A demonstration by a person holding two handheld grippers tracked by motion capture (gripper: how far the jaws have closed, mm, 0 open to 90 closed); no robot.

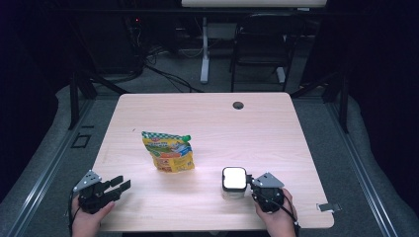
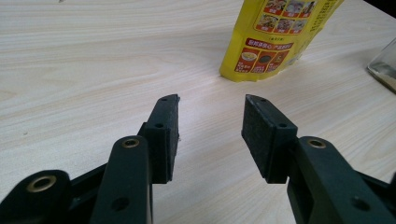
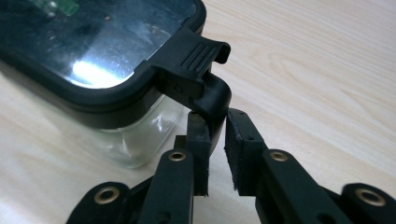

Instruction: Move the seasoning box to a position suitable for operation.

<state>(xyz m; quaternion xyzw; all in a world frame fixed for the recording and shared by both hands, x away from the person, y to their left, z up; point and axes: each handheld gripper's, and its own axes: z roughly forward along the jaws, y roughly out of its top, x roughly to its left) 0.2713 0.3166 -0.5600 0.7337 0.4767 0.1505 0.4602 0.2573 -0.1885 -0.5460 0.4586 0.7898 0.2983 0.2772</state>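
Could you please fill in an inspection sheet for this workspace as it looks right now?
Surface: light wood table, with a round grommet hole near its far edge.
Job's things: clear container with a black-rimmed lid, its side latch standing between the right jaws; yellow pouch with a green cap, near the table's middle.
Clutter: small silvery piece at the table's right edge.
Grippers: left gripper open and empty, aimed at the pouch; right gripper at the latch, its jaws nearly together.
Cables: one trailing from the right gripper; a tangle on the floor beyond the table.
Surroundings: dark chair, white desk leg.
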